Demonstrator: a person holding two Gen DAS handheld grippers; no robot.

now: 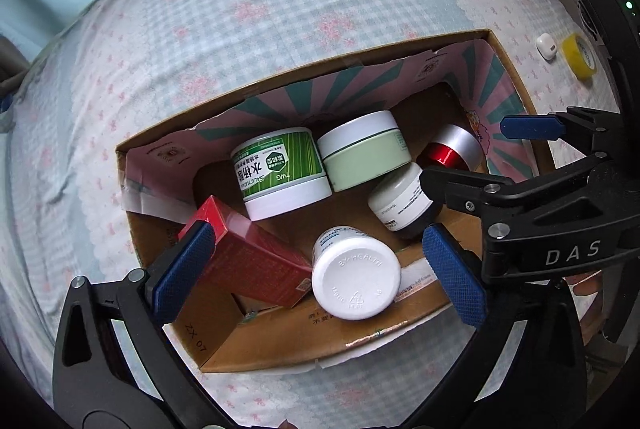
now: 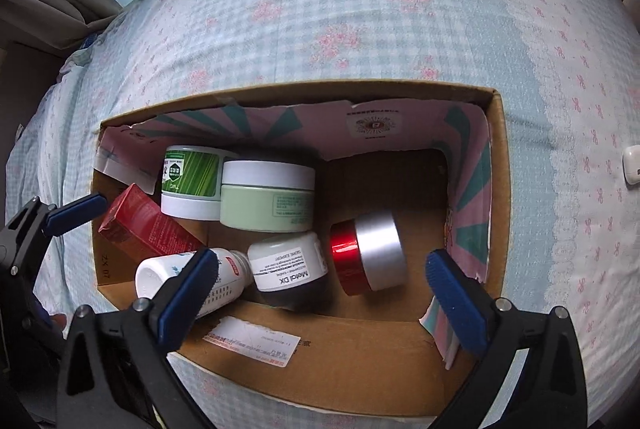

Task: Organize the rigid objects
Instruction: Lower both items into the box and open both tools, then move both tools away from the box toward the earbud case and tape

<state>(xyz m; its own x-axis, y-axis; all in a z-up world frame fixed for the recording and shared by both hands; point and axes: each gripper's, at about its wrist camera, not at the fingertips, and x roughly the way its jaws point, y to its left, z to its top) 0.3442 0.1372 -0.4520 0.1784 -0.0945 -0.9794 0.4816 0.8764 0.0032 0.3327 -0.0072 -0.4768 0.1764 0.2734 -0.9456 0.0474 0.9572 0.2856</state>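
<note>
Both sets of jaws apart, clamped on nothing: left gripper (image 1: 320,269) over the white bottle (image 1: 356,273), right gripper (image 2: 320,289) over the red-and-silver jar (image 2: 368,257). All containers inside the cardboard box (image 2: 498,165) on the bedspread (image 2: 360,9) — none upright in rows. Risks: snagging the loose pink liner (image 2: 468,197) on withdrawal; nudging the tilted red carton (image 1: 248,253) or the bottle lying on its side, likely to roll. Green striped tub (image 1: 280,173) and pale green tub (image 1: 364,153) touching, on their sides; dark-based jar (image 2: 292,269) tipped beside the bottle.
</note>
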